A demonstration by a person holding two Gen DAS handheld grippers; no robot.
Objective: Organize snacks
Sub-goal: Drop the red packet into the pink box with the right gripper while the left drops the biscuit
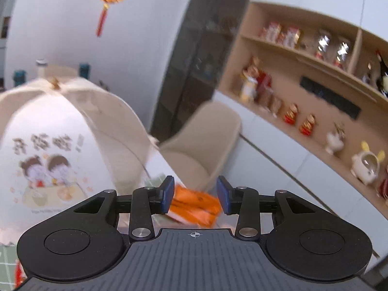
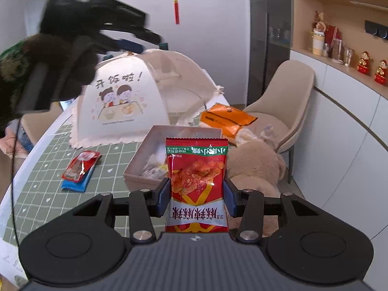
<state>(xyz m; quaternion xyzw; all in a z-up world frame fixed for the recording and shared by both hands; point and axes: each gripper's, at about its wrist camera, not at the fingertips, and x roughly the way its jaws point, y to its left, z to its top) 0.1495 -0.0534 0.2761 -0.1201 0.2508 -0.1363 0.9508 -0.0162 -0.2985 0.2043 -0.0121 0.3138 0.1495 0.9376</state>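
Note:
My right gripper (image 2: 196, 197) is shut on a red snack packet (image 2: 197, 169), held upright above the table in front of a pink cardboard box (image 2: 145, 149) that holds some wrapped snacks. An orange snack bag (image 2: 226, 118) lies behind the box. A red packet on a blue packet (image 2: 80, 167) lies left of the box on the green checked tablecloth (image 2: 48, 169). My left gripper (image 1: 195, 197) is open and empty, raised in the air; the orange bag (image 1: 194, 206) shows blurred beyond its fingers. The left gripper also appears blurred at the upper left of the right wrist view (image 2: 116, 34).
A cream mesh food cover (image 2: 135, 97) with a cartoon print stands on the table behind the box. A tan plush toy (image 2: 252, 162) lies right of the box. A beige chair (image 2: 278, 101) stands past the table's end. Wooden shelves (image 2: 339, 48) with figurines line the right wall.

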